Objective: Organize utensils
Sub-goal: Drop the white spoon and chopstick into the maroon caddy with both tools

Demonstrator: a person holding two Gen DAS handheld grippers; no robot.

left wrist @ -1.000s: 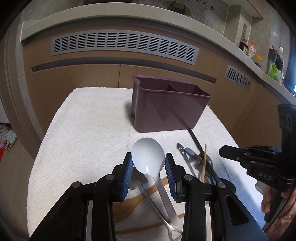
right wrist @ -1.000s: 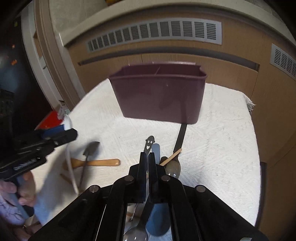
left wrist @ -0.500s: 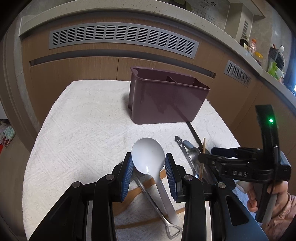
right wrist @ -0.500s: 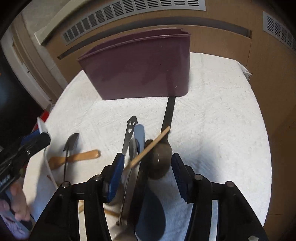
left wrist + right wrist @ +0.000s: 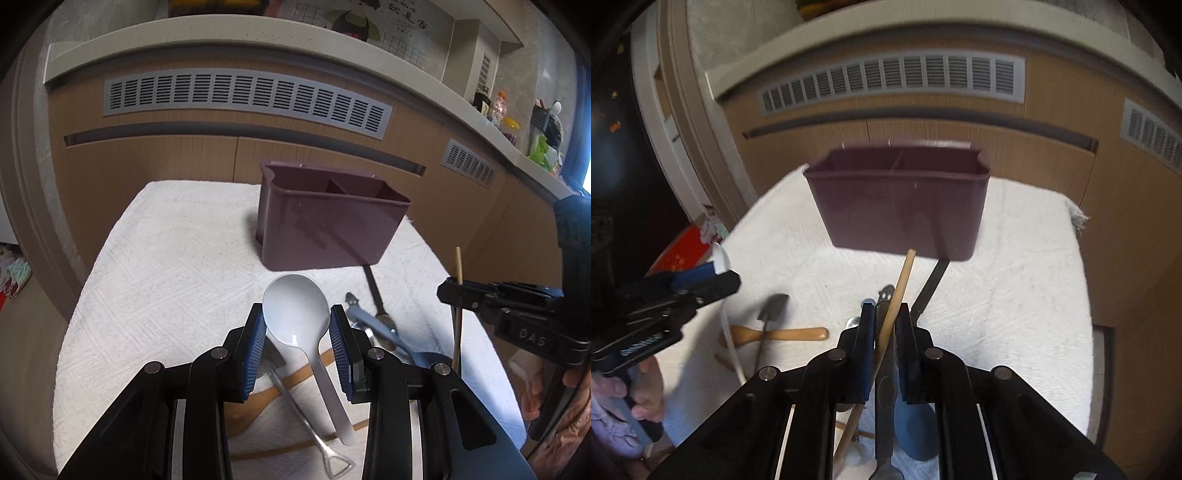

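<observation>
My left gripper (image 5: 297,317) is shut on a white plastic spoon (image 5: 297,306), holding its bowl above the towel. My right gripper (image 5: 884,314) is shut on a wooden chopstick (image 5: 899,291) and holds it lifted; the stick points towards the maroon two-compartment utensil holder (image 5: 901,210), which also shows in the left wrist view (image 5: 325,229). In the left wrist view the right gripper (image 5: 456,293) holds the chopstick (image 5: 458,266) upright at the right. A blue spoon (image 5: 914,424), a metal spoon (image 5: 384,325) and a black-handled utensil (image 5: 931,284) lie on the towel below.
A white towel (image 5: 166,280) covers the table. A wooden spatula (image 5: 783,334) and a small shovel-shaped metal spoon (image 5: 772,306) lie at the left. Wooden cabinets with grey vents (image 5: 243,99) stand behind the table. A counter with bottles (image 5: 498,107) is at the far right.
My right gripper opened, closed on the chopstick and lifted it off the pile of utensils. My left gripper kept holding the white spoon, almost still.
</observation>
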